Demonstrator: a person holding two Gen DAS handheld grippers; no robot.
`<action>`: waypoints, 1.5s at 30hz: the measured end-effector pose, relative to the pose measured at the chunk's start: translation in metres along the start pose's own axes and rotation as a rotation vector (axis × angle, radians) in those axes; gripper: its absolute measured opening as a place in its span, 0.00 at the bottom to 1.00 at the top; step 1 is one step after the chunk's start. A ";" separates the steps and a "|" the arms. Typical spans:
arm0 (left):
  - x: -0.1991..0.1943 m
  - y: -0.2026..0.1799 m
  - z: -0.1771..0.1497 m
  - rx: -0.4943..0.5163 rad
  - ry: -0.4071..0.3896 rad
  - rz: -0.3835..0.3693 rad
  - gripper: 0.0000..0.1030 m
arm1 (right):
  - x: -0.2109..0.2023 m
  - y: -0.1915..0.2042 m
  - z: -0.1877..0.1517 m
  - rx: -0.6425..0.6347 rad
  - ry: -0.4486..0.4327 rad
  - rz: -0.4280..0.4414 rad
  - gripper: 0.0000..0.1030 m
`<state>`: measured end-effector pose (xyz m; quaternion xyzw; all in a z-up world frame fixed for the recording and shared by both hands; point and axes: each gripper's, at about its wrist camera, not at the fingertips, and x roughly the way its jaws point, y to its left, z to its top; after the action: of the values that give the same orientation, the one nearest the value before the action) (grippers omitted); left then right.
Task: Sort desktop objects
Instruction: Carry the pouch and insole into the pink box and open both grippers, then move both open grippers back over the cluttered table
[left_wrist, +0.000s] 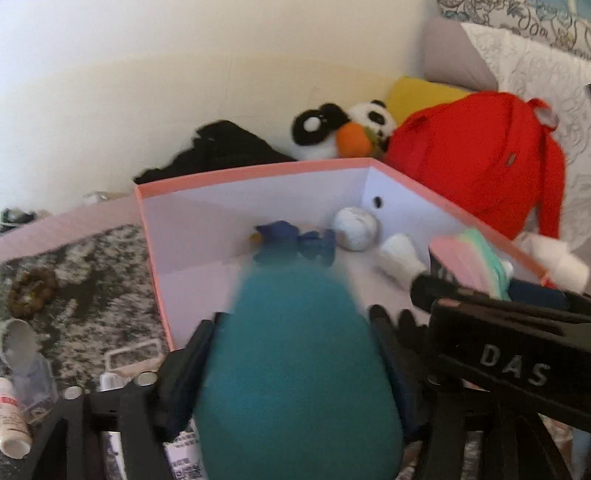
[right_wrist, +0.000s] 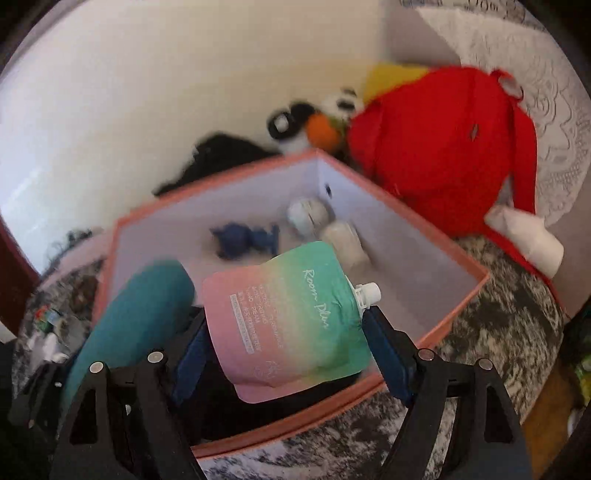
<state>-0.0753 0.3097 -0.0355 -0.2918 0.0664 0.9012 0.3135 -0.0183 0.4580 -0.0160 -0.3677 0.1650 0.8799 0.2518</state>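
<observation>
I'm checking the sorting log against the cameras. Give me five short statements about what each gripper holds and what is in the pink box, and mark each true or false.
1. The right gripper holds a pink-and-green spouted pouch between its jaws. True.
2. The left gripper is empty. False: its jaws are shut on a teal oblong object.
3. The pink box holds a dark blue toy figure. True.
4. The red backpack lies inside the box. False: it sits outside, behind the box's far right side.
5. The pouch's spout has a white cap. True.
</observation>
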 end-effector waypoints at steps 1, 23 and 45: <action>-0.004 -0.001 0.000 0.003 -0.018 0.011 0.91 | 0.004 -0.002 0.000 0.023 0.015 0.012 0.83; -0.075 0.080 0.000 -0.211 -0.141 0.151 0.99 | -0.075 0.053 -0.009 -0.001 -0.256 0.251 0.97; -0.067 0.243 -0.072 -0.293 0.040 0.376 0.99 | -0.041 0.239 -0.073 -0.275 -0.066 0.475 0.97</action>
<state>-0.1445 0.0594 -0.0717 -0.3346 -0.0058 0.9377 0.0932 -0.0871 0.2143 -0.0104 -0.3205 0.1173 0.9399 -0.0084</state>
